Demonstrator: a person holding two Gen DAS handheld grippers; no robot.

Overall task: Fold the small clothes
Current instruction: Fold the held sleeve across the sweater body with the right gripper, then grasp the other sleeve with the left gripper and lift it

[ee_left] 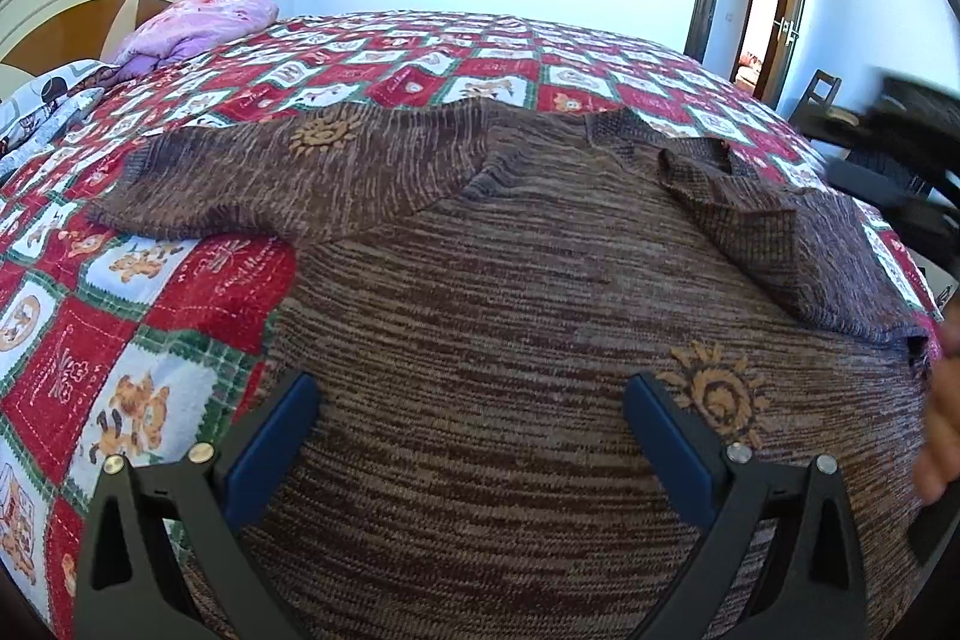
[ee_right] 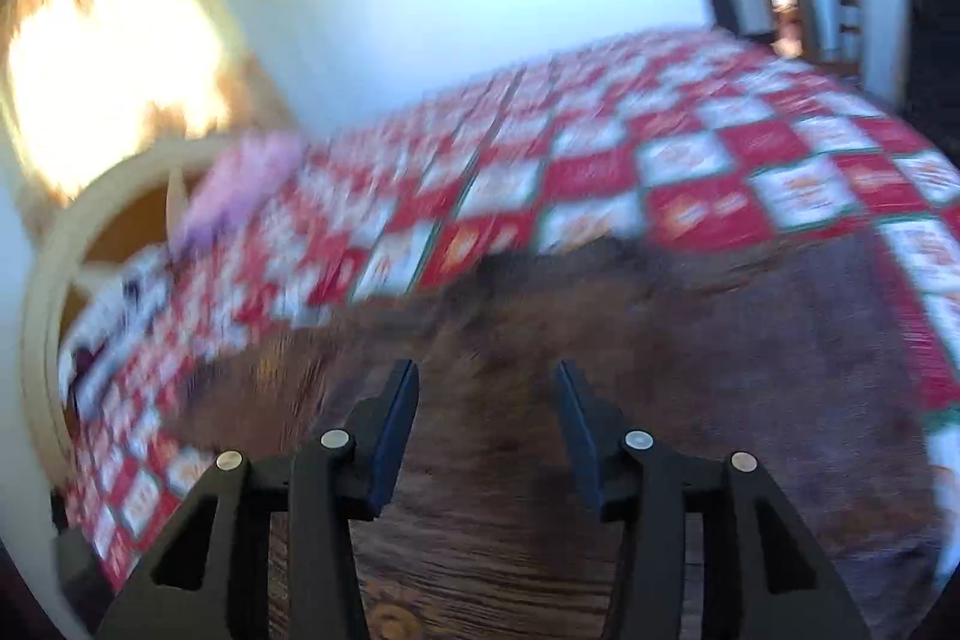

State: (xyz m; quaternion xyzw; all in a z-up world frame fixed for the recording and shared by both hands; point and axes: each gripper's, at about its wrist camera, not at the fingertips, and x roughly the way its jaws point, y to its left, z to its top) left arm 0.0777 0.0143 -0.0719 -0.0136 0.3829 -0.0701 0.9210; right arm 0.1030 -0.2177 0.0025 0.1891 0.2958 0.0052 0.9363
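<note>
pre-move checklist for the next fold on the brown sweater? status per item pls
1. Sweater lies flat on the quilt: ok.
2. Far sleeve spread out, unfolded: ok.
3. Near sleeve folded over the body: ok.
4. Left gripper open, nothing pinched: ok.
5. Right gripper open over the knit, empty: ok.
6. Right wrist view sharp enough to aim: not ok, blurred.

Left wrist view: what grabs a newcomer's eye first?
The brown knit sweater fills the middle, spread on the red-and-white patchwork quilt, one sleeve out to the left and the other folded in at the right. The left gripper stands open over its hem, beside an orange sun motif. A pink bundle lies by the headboard.
</note>
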